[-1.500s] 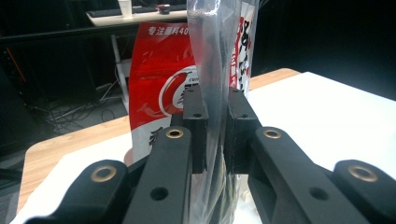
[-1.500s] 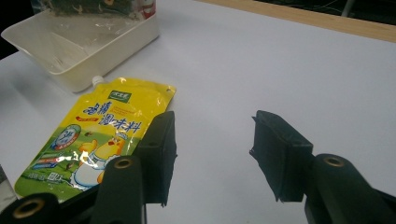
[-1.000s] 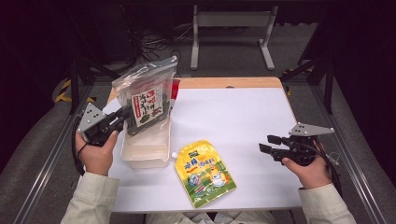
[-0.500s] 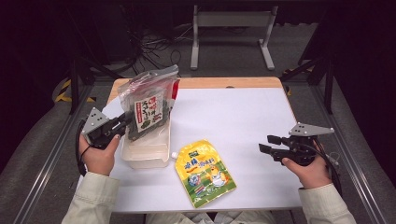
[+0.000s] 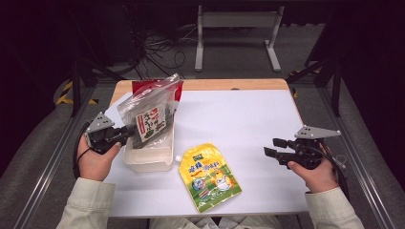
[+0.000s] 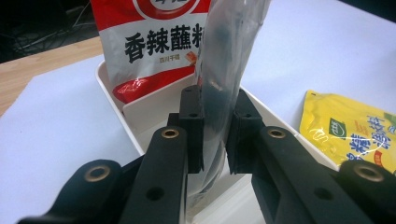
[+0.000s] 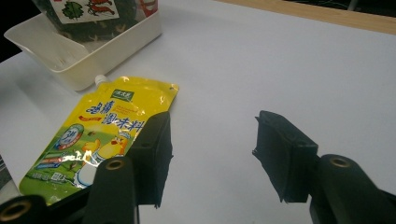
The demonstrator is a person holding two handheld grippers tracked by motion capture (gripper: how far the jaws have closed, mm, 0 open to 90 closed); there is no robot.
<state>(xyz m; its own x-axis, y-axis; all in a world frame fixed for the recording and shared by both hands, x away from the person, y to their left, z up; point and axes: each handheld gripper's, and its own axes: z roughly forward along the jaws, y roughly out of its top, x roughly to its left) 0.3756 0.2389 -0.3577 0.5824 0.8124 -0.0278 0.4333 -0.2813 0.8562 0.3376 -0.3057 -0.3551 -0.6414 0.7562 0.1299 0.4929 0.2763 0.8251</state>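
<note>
Our left gripper (image 5: 125,133) has lowered the seaweed packet (image 5: 150,119) into the white bin (image 5: 148,160), fingers just easing though still pinching it; right gripper (image 5: 276,151) fingers spread, idle.

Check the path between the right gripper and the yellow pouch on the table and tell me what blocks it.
Nothing visible does. The right gripper hangs with its jaws apart and nothing between them, and bare white table lies between it and the yellow pouch, which rests flat beside the white bin.
</note>
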